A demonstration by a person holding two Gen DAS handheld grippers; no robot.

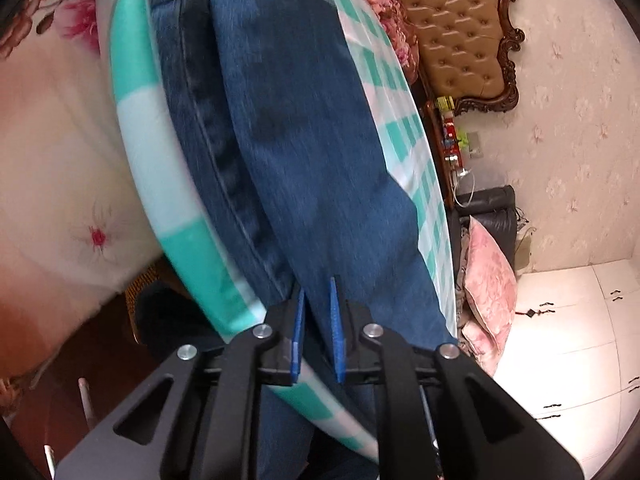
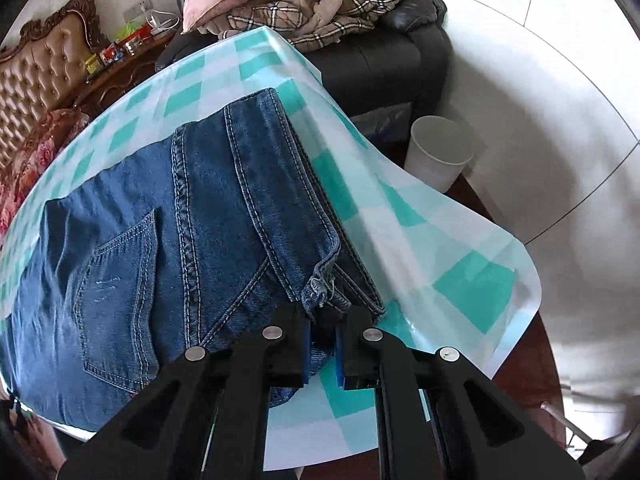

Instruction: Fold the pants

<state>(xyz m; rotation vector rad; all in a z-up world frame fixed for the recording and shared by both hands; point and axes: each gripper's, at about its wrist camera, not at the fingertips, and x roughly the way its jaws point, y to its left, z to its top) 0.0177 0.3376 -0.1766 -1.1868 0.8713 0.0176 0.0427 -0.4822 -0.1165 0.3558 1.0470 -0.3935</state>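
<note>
Nearest my lenses are the two black tongs: the left tongs sit over the leg end of the jeans, their blue pads a little apart with a strip of denim in the gap, and I cannot tell whether the pads press it; the right tongs are clamped on the waistband corner. The jeans lie lengthwise on the surface, on a teal-checked cloth, with one leg stacked on the other and the back pocket facing up, so I judge the lengthwise fold done and the crosswise fold in hand. The next move, I judge, calls for both ends gripped firmly, then one end carried over the other without dragging the cloth, whose free corner overhangs the edge. Both tongs point downward at the denim, the right more steeply, and the left view is tilted.
</note>
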